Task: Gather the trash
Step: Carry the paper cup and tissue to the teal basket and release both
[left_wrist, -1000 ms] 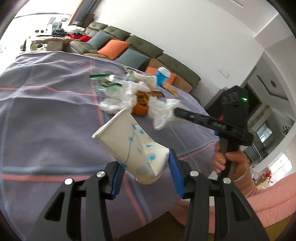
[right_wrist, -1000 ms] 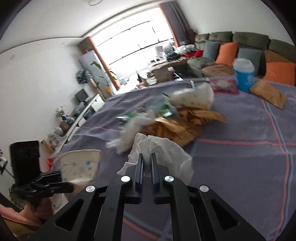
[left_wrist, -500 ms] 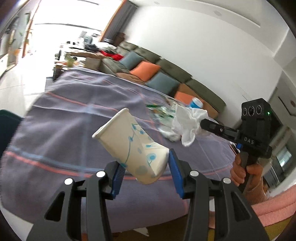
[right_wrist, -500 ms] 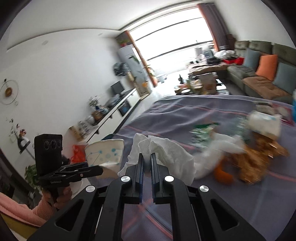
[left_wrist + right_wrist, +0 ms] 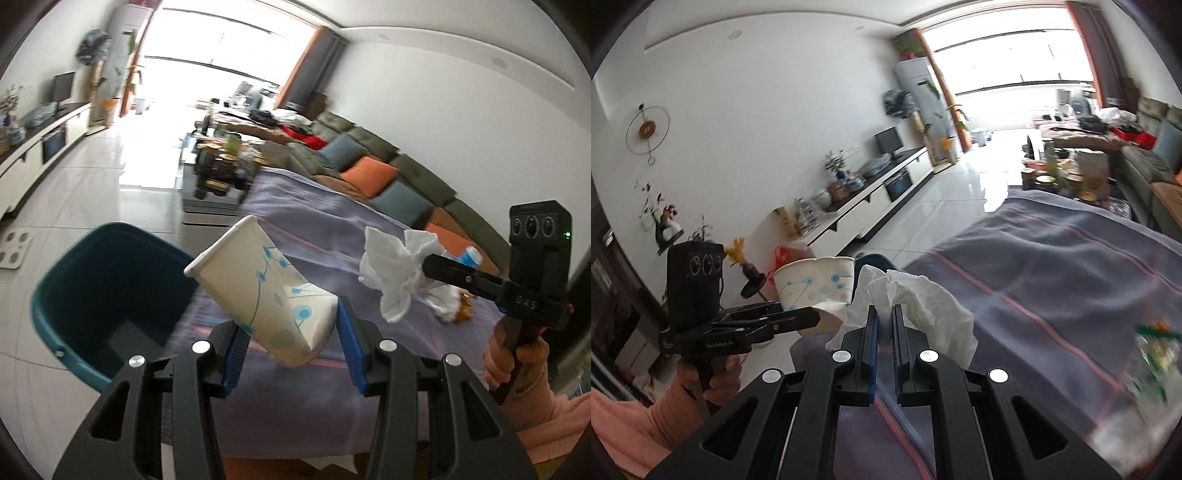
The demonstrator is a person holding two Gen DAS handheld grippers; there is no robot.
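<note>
My left gripper (image 5: 290,325) is shut on a crushed white paper cup with blue dots (image 5: 258,288), held in the air over the table's edge; the cup also shows in the right wrist view (image 5: 816,284). My right gripper (image 5: 884,314) is shut on a crumpled white tissue (image 5: 923,302), which also shows in the left wrist view (image 5: 395,269). A teal trash bin (image 5: 107,291) stands open on the floor beside the table, below and left of the cup. Only a sliver of the bin (image 5: 877,260) shows behind the tissue.
The table wears a purple cloth with pink stripes (image 5: 1071,273). Leftover trash (image 5: 456,308) lies on it behind the tissue, blurred at the right edge (image 5: 1156,347) of the right wrist view. A sofa with cushions (image 5: 369,173), a coffee table (image 5: 221,170) and a TV console (image 5: 871,199) surround the tiled floor.
Both grippers have swung left, away from the trash pile toward the table's edge, carrying cup and tissue. The teal bin has come into the left wrist view.
</note>
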